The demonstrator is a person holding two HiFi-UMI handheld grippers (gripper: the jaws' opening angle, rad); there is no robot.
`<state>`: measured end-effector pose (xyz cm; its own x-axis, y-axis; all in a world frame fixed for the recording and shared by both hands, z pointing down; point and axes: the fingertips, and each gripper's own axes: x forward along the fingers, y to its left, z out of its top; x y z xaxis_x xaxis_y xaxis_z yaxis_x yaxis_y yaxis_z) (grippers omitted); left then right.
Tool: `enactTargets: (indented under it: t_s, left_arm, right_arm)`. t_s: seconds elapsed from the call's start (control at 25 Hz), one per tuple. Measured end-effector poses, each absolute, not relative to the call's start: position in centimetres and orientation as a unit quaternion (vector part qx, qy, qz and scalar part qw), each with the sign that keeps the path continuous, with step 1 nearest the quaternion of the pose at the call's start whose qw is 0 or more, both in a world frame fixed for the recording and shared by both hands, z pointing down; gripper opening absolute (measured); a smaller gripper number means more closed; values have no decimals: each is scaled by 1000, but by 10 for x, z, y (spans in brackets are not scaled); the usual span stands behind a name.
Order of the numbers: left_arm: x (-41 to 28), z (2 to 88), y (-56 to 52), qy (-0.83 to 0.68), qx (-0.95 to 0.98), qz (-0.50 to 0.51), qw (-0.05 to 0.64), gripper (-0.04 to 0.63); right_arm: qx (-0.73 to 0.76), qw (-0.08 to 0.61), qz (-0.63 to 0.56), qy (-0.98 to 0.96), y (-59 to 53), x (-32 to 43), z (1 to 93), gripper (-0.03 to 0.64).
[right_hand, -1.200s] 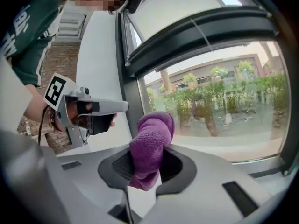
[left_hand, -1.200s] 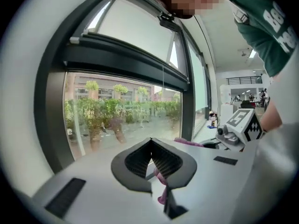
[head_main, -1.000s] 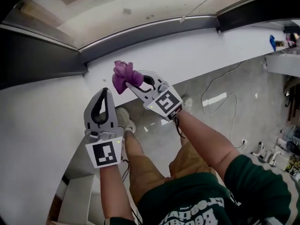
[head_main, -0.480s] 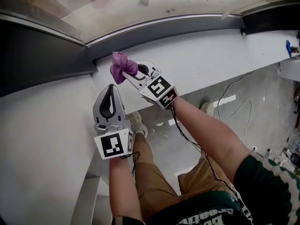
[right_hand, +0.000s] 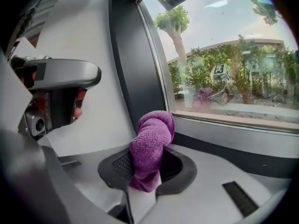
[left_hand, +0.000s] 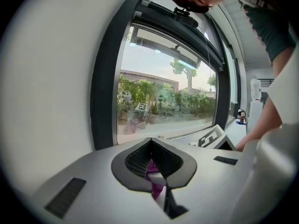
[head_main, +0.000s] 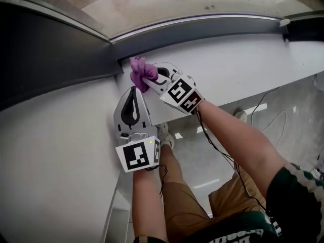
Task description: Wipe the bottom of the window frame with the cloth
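A white sill (head_main: 243, 59) runs below the dark window frame (head_main: 202, 29) and glass (head_main: 152, 4); trees and a building stand outside. Each gripper's cube bears a black-and-white square marker, and the shirt print is unreadable. The right gripper (head_main: 148, 78) is clamped on the purple cloth (head_main: 138, 71), at the sill's back edge against the frame's bottom left corner. Just beside it, the left gripper (head_main: 133, 89) has its jaws closed tip to tip. A cable (head_main: 263, 109) lies on the floor (head_main: 298, 105).

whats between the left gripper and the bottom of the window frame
In the head view, the purple cloth, clamped in the right gripper, lies between the left gripper and the window frame.
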<state>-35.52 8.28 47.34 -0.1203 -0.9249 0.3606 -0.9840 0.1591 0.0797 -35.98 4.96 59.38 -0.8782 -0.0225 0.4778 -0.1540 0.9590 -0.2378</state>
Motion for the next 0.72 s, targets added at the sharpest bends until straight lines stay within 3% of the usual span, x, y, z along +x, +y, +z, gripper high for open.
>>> enactTargets:
  t_s: [0.72]
  left_arm:
    - [-380, 490, 78, -750, 626, 59, 206, 5]
  right_arm:
    - [21, 272, 120, -955, 43, -397, 611, 101]
